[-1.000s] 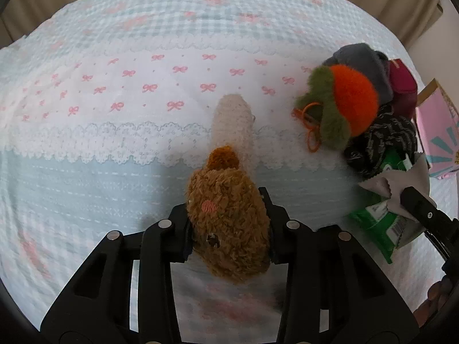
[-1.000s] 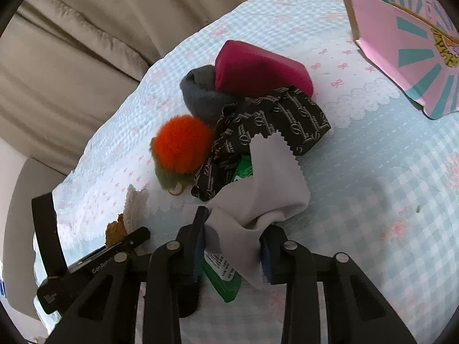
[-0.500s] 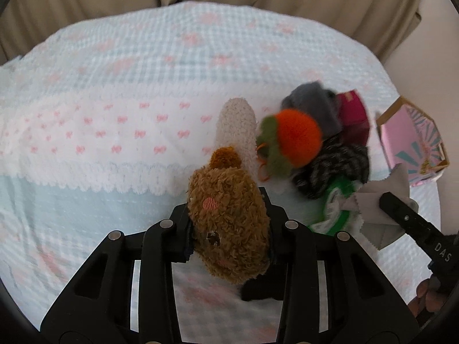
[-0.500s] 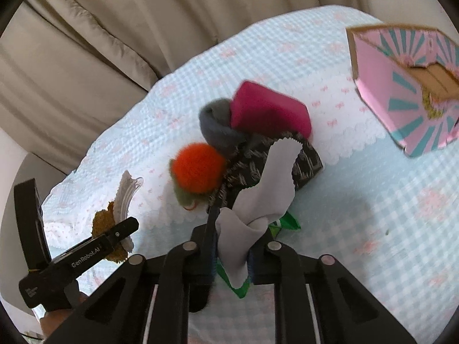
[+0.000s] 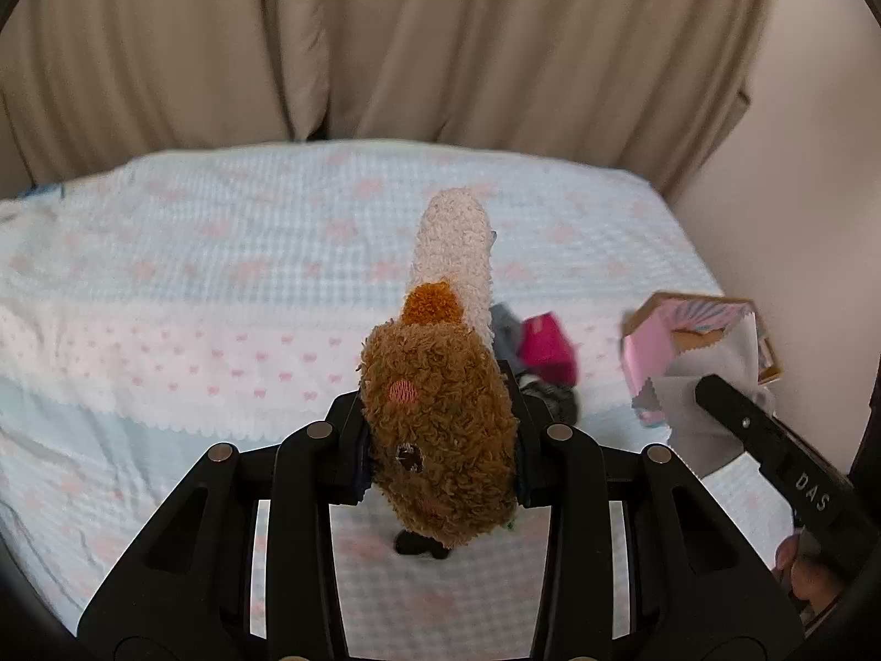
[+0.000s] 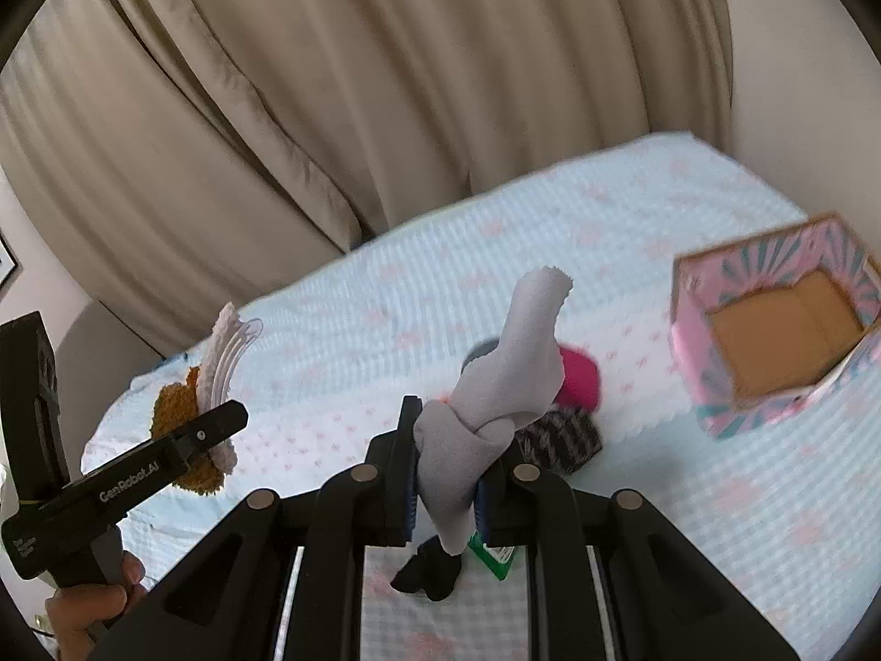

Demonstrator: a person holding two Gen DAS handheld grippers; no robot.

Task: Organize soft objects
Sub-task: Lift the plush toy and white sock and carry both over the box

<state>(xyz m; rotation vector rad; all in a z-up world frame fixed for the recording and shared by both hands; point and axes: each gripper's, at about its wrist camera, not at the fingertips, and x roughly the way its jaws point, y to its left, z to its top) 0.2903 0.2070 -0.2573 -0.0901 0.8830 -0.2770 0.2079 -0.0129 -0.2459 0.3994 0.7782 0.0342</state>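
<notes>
Left gripper (image 5: 439, 447), jaws clamped on the brown head of a fuzzy brown plush toy with a cream-white tail end (image 5: 440, 402), held above the bed; the toy's long axis runs forward along the fingers, cream end pointing away from the camera toward the curtain, embroidered eye and pink cheek facing up. Right gripper (image 6: 444, 473), jaws closed tight on a pale grey cloth with pinked edges (image 6: 495, 385), whose free end rises upward and slightly right, away from the fingers. Beige pleated curtain (image 6: 385, 82) behind the bed. Bedspread of light blue gingham with a white band of pink bows and lace edging (image 5: 165, 286). Open pink cardboard box with teal rays and a brown floor (image 6: 782, 325), resting on the bedspread at right, well apart from the pile. Pile of soft objects on the bedspread between the grippers: magenta block-shaped item (image 6: 578, 380), dark patterned fabric bundle (image 6: 561, 435), green packet (image 6: 493, 553) just below the right jaws, small black item (image 6: 429, 573) beside it.
</notes>
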